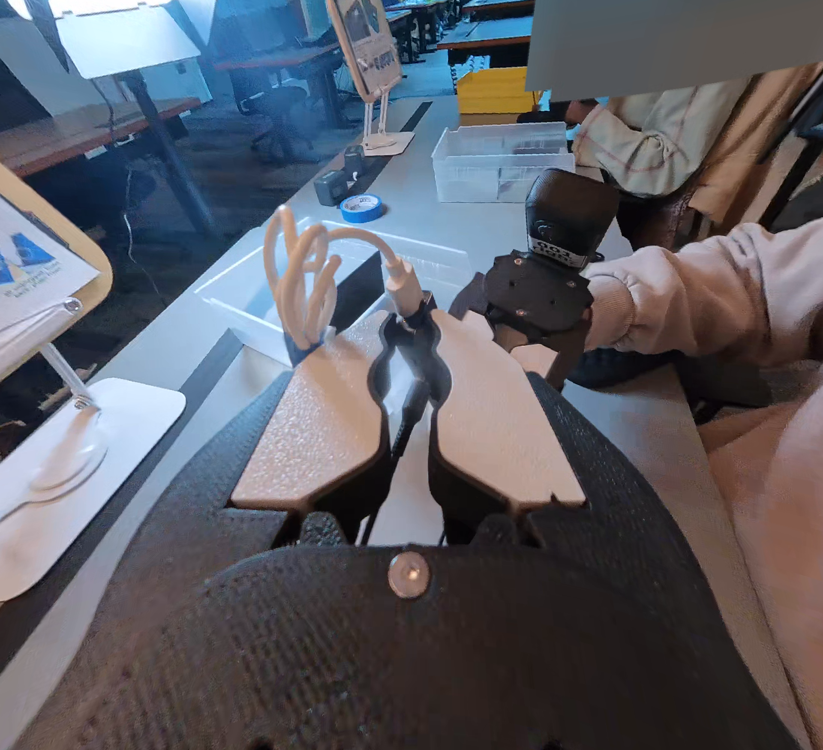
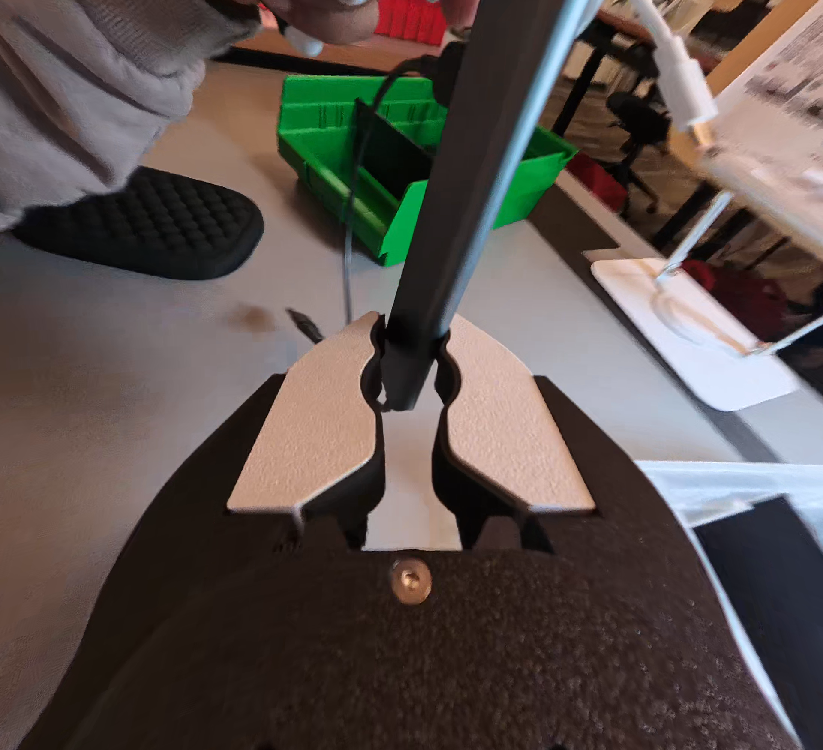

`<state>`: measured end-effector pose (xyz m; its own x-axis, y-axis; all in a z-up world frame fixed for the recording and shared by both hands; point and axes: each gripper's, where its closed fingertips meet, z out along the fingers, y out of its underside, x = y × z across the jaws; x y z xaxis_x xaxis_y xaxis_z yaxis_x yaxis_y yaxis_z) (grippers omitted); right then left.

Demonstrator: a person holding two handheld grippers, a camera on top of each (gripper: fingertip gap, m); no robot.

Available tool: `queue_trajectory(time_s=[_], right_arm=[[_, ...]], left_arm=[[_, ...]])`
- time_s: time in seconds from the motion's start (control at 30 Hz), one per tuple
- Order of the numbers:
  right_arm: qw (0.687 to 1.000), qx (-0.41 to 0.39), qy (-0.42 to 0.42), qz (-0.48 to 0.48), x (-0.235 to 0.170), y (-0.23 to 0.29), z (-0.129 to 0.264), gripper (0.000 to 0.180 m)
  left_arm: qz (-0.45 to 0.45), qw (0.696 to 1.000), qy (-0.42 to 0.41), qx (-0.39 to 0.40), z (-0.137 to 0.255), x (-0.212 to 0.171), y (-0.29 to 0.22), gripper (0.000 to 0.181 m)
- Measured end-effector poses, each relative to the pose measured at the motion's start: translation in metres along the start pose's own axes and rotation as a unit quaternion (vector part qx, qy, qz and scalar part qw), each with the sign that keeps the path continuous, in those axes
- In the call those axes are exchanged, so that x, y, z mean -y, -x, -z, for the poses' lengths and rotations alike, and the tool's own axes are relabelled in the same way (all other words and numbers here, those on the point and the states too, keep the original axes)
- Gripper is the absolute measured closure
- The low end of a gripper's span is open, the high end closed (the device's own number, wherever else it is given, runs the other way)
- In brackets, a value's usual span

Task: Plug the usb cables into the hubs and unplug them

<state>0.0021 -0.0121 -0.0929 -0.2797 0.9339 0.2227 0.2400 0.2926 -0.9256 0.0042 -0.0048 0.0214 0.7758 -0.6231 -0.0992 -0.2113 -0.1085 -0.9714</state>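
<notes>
My left gripper (image 1: 409, 321) is shut on the lower end of a white USB plug (image 1: 401, 285). The plug's white cable (image 1: 303, 283) stands up in a coil tied with blue tape (image 1: 305, 348). My right gripper (image 2: 412, 334) is shut on one end of a long dark USB hub (image 2: 467, 150), which points up and away from it. In the right wrist view the white plug (image 2: 681, 83) hangs to the right of the hub, apart from it, with its metal tip bare. The hub's thin black cable (image 2: 349, 216) hangs down to the table. The right gripper (image 1: 534, 305) also shows in the left wrist view, close by on the right.
A clear tray (image 1: 240, 296) lies under the cable and a clear bin (image 1: 499, 167) behind it. Blue tape roll (image 1: 361, 208), small black boxes (image 1: 332, 187) and a yellow bin (image 1: 494, 92) stand farther back. A green bin (image 2: 338, 158), a black pad (image 2: 147, 223) and a sign stand's white base (image 2: 690, 328) are nearby. There is about 11 cm between the tips of the two grippers.
</notes>
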Motion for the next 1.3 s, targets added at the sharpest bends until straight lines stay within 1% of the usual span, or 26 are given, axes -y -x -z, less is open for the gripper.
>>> queue_trajectory(time_s=[0.07, 0.13, 0.2, 0.27, 0.33, 0.37, 0.4, 0.47, 0.53, 0.6, 0.67, 0.7, 0.73, 0.77, 0.8, 0.83, 0.87, 0.93, 1.0, 1.03, 1.07, 1.13, 1.17, 1.2, 1.23, 1.3], right_arm=[[0.995, 0.050, -0.027, -0.082, -0.006, 0.007, 0.002, 0.166], [0.975, 0.105, -0.064, -0.184, -0.007, 0.008, 0.006, 0.168], [0.956, 0.146, -0.087, -0.240, -0.012, 0.009, 0.010, 0.169], [0.941, 0.164, -0.103, -0.277, -0.014, 0.008, 0.011, 0.169], [0.932, 0.163, -0.123, -0.300, -0.011, 0.003, 0.012, 0.169], [0.933, 0.149, -0.134, -0.299, -0.008, -0.002, 0.013, 0.169], [0.938, 0.123, -0.147, -0.290, -0.005, -0.009, 0.014, 0.169], [0.948, 0.059, -0.171, -0.261, 0.003, -0.024, 0.019, 0.169], [0.958, -0.013, -0.181, -0.223, 0.010, -0.037, 0.024, 0.169], [0.971, -0.084, -0.159, -0.155, 0.012, -0.042, 0.024, 0.169], [0.979, -0.139, -0.128, -0.077, 0.011, -0.037, 0.020, 0.169], [0.979, -0.164, -0.113, -0.038, 0.010, -0.033, 0.018, 0.169], [0.975, -0.202, -0.091, 0.014, 0.007, -0.034, 0.020, 0.168], [0.967, -0.231, -0.069, 0.084, 0.006, -0.033, 0.021, 0.169], [0.950, -0.264, -0.045, 0.161, 0.006, -0.032, 0.022, 0.169], [0.928, -0.288, -0.028, 0.236, 0.006, -0.028, 0.021, 0.168], [0.904, -0.300, -0.015, 0.302, 0.005, -0.022, 0.019, 0.169], [0.863, -0.301, 0.004, 0.407, 0.002, -0.005, 0.008, 0.169], [0.829, -0.305, 0.020, 0.469, -0.001, 0.005, -0.001, 0.169], [0.821, -0.306, 0.028, 0.482, -0.003, 0.006, -0.004, 0.169], [0.819, -0.304, 0.037, 0.485, -0.007, 0.005, -0.006, 0.168], [0.830, -0.296, 0.052, 0.469, -0.012, 0.003, -0.009, 0.164], [0.841, -0.278, 0.061, 0.460, -0.017, 0.006, -0.012, 0.159], [0.856, -0.258, 0.077, 0.442, -0.024, 0.009, -0.016, 0.159], [0.877, -0.233, 0.081, 0.412, -0.029, 0.014, -0.019, 0.158], [0.921, -0.173, 0.062, 0.344, -0.033, 0.029, -0.023, 0.157]], left_arm=[[0.024, 0.999, -0.017, 0.020, -0.005, -0.009, 0.013, 0.169], [0.053, 0.997, -0.036, 0.038, -0.007, -0.018, 0.024, 0.164], [0.069, 0.996, -0.036, 0.047, -0.007, -0.028, 0.029, 0.156], [0.054, 0.995, -0.015, 0.084, -0.001, -0.039, 0.037, 0.151], [0.019, 0.990, -0.008, 0.141, 0.013, -0.043, 0.047, 0.151], [0.013, 0.987, -0.015, 0.160, 0.019, -0.042, 0.048, 0.153], [0.019, 0.986, -0.026, 0.163, 0.023, -0.042, 0.044, 0.157], [0.052, 0.989, -0.035, 0.135, 0.018, -0.048, 0.029, 0.155], [0.086, 0.989, -0.041, 0.113, 0.005, -0.061, 0.016, 0.151], [0.140, 0.984, -0.055, 0.096, -0.013, -0.073, 0.009, 0.146], [0.210, 0.973, -0.052, 0.084, -0.031, -0.089, 0.008, 0.137], [0.245, 0.965, -0.058, 0.079, -0.036, -0.096, 0.009, 0.141], [0.294, 0.950, -0.085, 0.060, -0.039, -0.097, 0.011, 0.136], [0.358, 0.925, -0.122, 0.026, -0.039, -0.094, 0.011, 0.132], [0.419, 0.894, -0.161, -0.005, -0.037, -0.090, 0.014, 0.130], [0.462, 0.866, -0.190, -0.020, -0.035, -0.089, 0.019, 0.130], [0.478, 0.855, -0.199, -0.019, -0.036, -0.092, 0.024, 0.130], [0.476, 0.859, -0.188, -0.008, -0.041, -0.104, 0.027, 0.128], [0.509, 0.836, -0.201, -0.022, -0.039, -0.106, 0.028, 0.132], [0.510, 0.837, -0.199, -0.018, -0.038, -0.108, 0.030, 0.135], [0.500, 0.845, -0.191, -0.006, -0.036, -0.111, 0.033, 0.139], [0.473, 0.863, -0.175, -0.005, -0.032, -0.114, 0.036, 0.151], [0.454, 0.876, -0.164, -0.004, -0.029, -0.115, 0.038, 0.157], [0.424, 0.894, -0.147, 0.006, -0.027, -0.117, 0.040, 0.159], [0.383, 0.915, -0.122, 0.016, -0.025, -0.119, 0.041, 0.163], [0.295, 0.952, -0.074, 0.042, -0.019, -0.121, 0.043, 0.167]])
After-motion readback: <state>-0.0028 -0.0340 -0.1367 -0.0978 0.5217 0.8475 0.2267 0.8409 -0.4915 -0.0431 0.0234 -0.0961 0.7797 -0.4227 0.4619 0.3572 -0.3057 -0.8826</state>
